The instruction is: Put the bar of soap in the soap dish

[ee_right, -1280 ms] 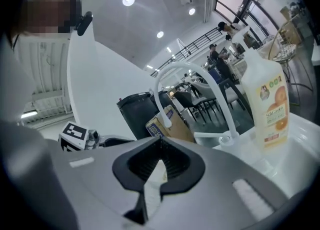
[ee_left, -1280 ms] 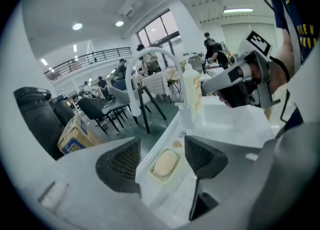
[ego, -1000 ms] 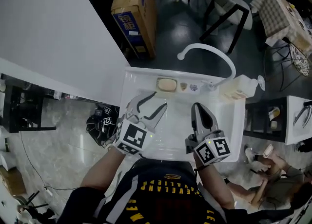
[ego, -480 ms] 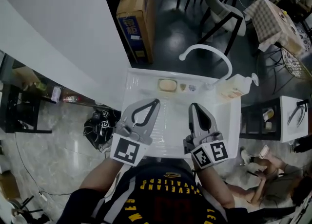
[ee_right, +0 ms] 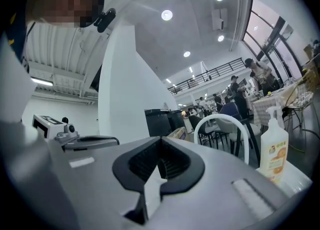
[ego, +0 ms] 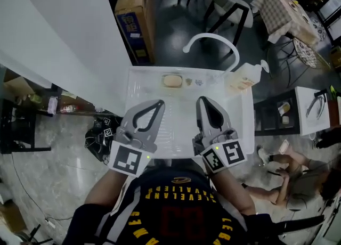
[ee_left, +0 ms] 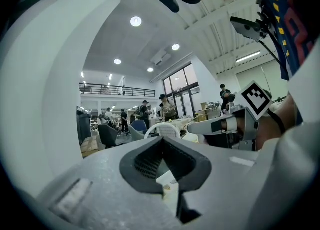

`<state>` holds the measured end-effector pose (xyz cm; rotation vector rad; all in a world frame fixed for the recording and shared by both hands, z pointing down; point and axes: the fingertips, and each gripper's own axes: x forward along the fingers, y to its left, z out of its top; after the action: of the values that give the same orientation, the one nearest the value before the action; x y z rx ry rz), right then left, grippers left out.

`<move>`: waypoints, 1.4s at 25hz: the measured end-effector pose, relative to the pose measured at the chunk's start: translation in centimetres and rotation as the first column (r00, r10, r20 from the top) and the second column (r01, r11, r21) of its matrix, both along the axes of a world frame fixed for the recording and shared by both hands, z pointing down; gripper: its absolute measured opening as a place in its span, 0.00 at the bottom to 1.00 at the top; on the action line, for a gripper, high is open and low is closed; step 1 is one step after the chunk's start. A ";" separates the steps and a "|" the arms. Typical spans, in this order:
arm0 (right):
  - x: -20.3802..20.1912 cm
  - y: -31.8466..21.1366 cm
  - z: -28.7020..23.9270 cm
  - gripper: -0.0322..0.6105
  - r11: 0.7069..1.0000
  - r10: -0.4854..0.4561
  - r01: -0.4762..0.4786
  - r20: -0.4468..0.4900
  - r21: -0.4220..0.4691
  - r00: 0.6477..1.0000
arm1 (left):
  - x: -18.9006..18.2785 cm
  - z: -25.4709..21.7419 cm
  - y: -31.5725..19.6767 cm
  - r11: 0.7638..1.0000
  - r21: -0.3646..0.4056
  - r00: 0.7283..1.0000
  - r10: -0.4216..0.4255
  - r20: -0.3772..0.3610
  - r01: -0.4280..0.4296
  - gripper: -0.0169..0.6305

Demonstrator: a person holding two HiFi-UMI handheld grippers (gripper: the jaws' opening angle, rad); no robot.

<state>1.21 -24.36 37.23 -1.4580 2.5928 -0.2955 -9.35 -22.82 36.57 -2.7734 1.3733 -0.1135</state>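
A pale orange bar of soap (ego: 172,80) lies in a shallow white soap dish (ego: 162,86) on the back ledge of the white basin (ego: 139,87). Neither gripper touches it. My left gripper (ego: 159,102) hovers over the basin's near half, shut with nothing in it, its tips a short way in front of the soap. Beside it my right gripper (ego: 201,100) is also shut and holds nothing. Both point level towards the back ledge. In the left gripper view the left gripper (ee_left: 161,141) has its jaws together; in the right gripper view the right gripper (ee_right: 160,141) shows the same.
A white arched faucet (ego: 212,40) rises behind the ledge, and a pump bottle (ego: 243,81) stands at the back right corner. Two small items (ego: 193,82) lie right of the soap. A cardboard box (ego: 131,19), chairs and a white wall panel (ego: 58,31) surround the basin.
The left gripper's jaws went from open to shut, with nothing between them. Both grippers rose and drew back from the ledge towards me.
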 end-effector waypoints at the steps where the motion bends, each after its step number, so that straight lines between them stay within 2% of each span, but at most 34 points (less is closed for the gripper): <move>1: -0.1 0.1 -0.1 0.05 1.000 0.007 -0.007 0.000 -0.001 1.000 | 0.0 0.1 0.2 1.000 -0.020 1.000 -0.003 -0.017 0.003 0.03; 3: -0.3 0.6 0.0 0.05 1.000 0.020 -0.020 -0.007 -0.005 1.000 | 0.0 0.2 0.6 0.999 -0.041 1.000 0.009 -0.018 -0.009 0.03; 9: -0.7 2.5 0.0 0.05 1.000 -0.005 0.005 -0.046 0.011 0.999 | 1.0 0.3 2.6 0.999 -0.003 0.997 0.033 0.064 -0.033 0.03; 14: -0.5 4.2 -0.1 0.05 1.000 -0.002 0.003 -0.059 0.014 0.998 | 1.0 -0.6 3.6 0.999 0.033 0.998 0.041 0.050 -0.043 0.03; 18: -0.2 5.1 -0.3 0.05 1.000 -0.003 0.004 -0.071 0.018 0.998 | 1.2 0.1 4.4 0.998 0.025 0.997 0.053 0.056 -0.055 0.03; 24: 1.8 7.3 -0.1 0.05 1.000 0.025 -0.026 -0.070 -0.007 0.997 | 3.0 -0.3 6.1 0.993 0.072 0.995 0.089 0.052 -0.093 0.03; 28: 2.9 7.0 0.6 0.05 0.999 0.046 -0.047 -0.060 -0.017 0.997 | 2.9 0.9 5.7 0.994 0.058 0.992 0.087 0.089 -0.093 0.03; 33: 3.2 4.8 1.5 0.05 0.999 0.036 -0.038 -0.048 -0.031 0.998 | 1.8 1.3 3.8 0.997 0.061 0.988 0.044 0.146 -0.053 0.03; 35: 3.3 3.9 1.5 0.05 0.999 0.025 -0.027 -0.047 -0.030 0.999 | 1.9 1.5 3.0 0.998 0.054 0.988 0.035 0.153 -0.044 0.07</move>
<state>4.54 -20.48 38.76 -1.5257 2.6145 -0.3024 -7.46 -19.77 38.05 -2.6807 1.2649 -0.2731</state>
